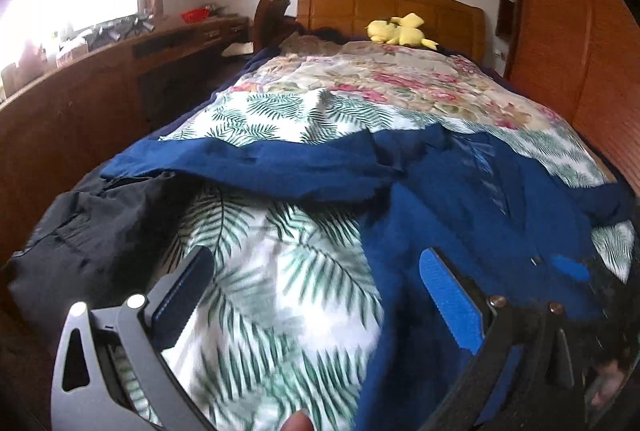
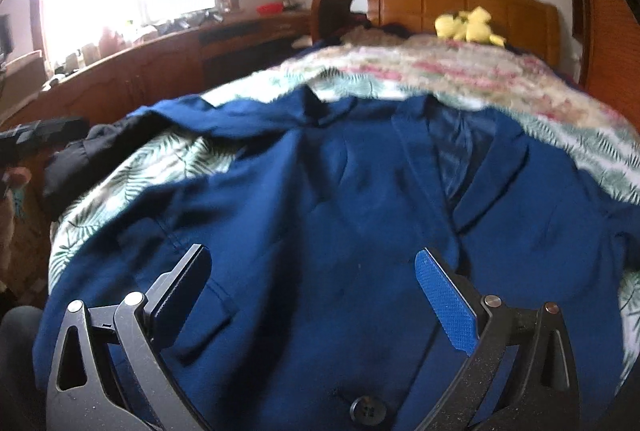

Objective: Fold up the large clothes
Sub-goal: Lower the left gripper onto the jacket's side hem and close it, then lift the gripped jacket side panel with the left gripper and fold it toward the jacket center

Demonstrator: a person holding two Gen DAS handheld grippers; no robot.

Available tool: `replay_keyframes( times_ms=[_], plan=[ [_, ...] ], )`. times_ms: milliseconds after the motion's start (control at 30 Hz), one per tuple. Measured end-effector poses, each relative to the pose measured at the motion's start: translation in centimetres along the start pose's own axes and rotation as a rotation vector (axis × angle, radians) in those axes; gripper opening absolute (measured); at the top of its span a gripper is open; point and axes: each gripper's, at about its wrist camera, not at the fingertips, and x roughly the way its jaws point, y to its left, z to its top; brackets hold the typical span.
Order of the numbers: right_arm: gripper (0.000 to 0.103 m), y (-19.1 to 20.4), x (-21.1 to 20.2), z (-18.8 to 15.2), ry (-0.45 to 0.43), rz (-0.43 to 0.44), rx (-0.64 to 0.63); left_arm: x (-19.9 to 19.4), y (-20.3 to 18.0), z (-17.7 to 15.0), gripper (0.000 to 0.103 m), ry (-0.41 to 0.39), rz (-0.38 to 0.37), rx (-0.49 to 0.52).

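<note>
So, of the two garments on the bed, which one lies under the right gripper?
The blue jacket, spread front-up with its lapels showing, lies beneath the open right gripper. The black garment sits bunched at the bed's left edge.

Each handheld gripper, the left gripper [image 1: 316, 267] and the right gripper [image 2: 312, 263], has a grey metal frame with triangular cut-outs and round silver pivot screws, one dark ribbed finger pad [image 1: 182, 295] and one bright blue textured pad [image 2: 446, 301].
</note>
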Motion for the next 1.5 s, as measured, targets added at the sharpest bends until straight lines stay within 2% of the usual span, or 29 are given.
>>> replay_keyframes(
  times_ms=[233,400,600,733,767,833,867,900,967,1200,1333,1500],
  plan=[
    [0.103,-0.7,0.2,-0.6,-0.004,-0.006,0.038,7.5,3.4,2.6,0.103,0.043,0.048,-0.035],
    [0.103,-1.0,0.5,-0.5,-0.003,-0.005,0.05,11.3,6.0,3.7,0.101,0.082,0.038,-0.113],
    [0.103,-0.4,0.4,-0.5,-0.007,-0.014,0.024,14.7,8.9,4.3,0.079,0.12,0.035,-0.241],
    [0.103,-0.5,0.4,-0.6,-0.01,-0.008,0.029,16.2,10.5,4.1,0.07,0.153,0.052,-0.322],
    [0.103,-0.5,0.4,-0.6,-0.012,-0.006,0.033,16.4,10.7,4.0,0.065,0.158,0.046,-0.339],
    [0.103,-0.7,0.4,-0.6,-0.014,-0.001,0.038,16.9,11.0,3.9,0.048,0.162,0.035,-0.37],
    [0.103,-0.7,0.4,-0.6,-0.015,0.002,0.04,17.1,10.8,3.9,0.024,0.166,0.029,-0.36],
    [0.103,-0.7,0.3,-0.7,-0.016,0.004,0.041,17.1,10.7,3.9,0.012,0.168,0.019,-0.348],
    [0.103,-0.7,0.3,-0.7,-0.017,0.004,0.041,16.8,10.2,4.4,0.001,0.157,0.008,-0.322],
    [0.103,-0.7,-0.1,-0.6,-0.032,0.006,0.041,13.4,5.2,8.5,0.0,0.071,0.011,-0.174],
    [0.103,-0.8,-0.7,-0.7,-0.054,0.007,0.049,9.7,0.0,10.6,0.0,0.028,-0.046,-0.049],
    [0.103,-1.1,-1.3,-0.6,-0.067,0.005,0.054,6.4,-5.4,10.7,0.0,0.022,-0.125,0.077]
  ],
)
